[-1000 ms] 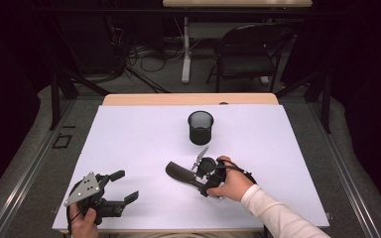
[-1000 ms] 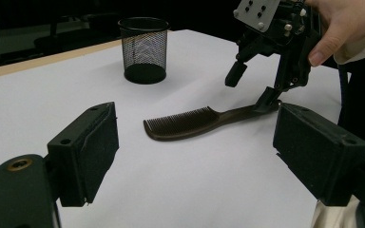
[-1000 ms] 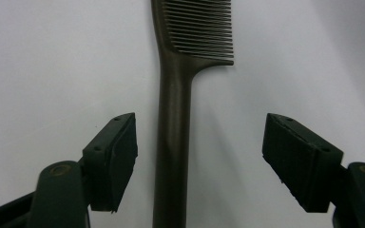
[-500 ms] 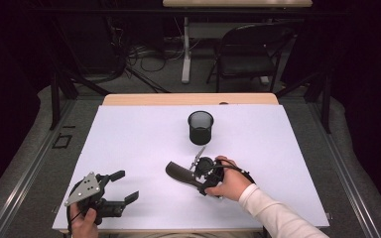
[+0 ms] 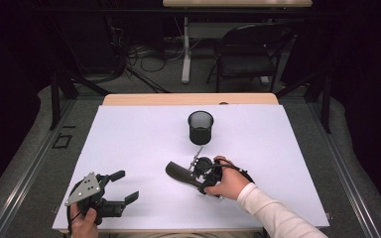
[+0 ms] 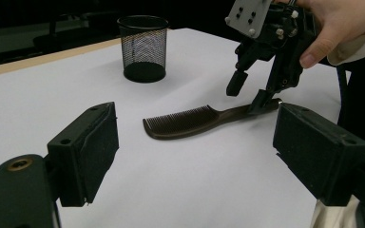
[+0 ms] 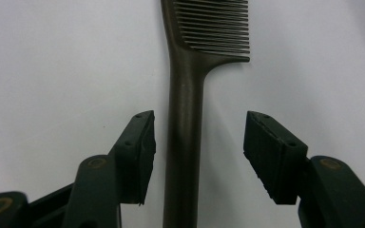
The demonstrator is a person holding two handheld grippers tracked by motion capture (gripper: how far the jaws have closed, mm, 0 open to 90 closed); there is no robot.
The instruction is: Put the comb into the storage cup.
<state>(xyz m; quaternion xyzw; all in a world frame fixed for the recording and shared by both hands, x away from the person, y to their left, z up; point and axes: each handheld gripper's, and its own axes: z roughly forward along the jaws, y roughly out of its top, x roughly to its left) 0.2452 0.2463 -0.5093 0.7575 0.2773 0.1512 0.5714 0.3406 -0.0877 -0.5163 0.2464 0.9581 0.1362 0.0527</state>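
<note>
A dark brown comb (image 5: 176, 171) lies flat on the white table (image 5: 129, 139), teeth end to the left. My right gripper (image 5: 198, 171) points down over its handle, held by a hand in a white sleeve. In the right gripper view the handle of the comb (image 7: 185, 118) runs up between the two open jaws of the right gripper (image 7: 198, 152), with a gap on each side. From the left gripper view the right gripper (image 6: 248, 94) has one tip beside the handle of the comb (image 6: 185, 121). My left gripper (image 5: 125, 186) rests open near the front left, nothing between its jaws.
A black mesh cup (image 5: 200, 128) stands upright behind the comb, also seen as the mesh cup (image 6: 144, 47) at the far side. The table's wooden back edge (image 5: 188, 99) and a black chair (image 5: 248, 49) lie beyond.
The right gripper has settled very slightly lower over the comb's handle. The left gripper and the cup have not moved.
</note>
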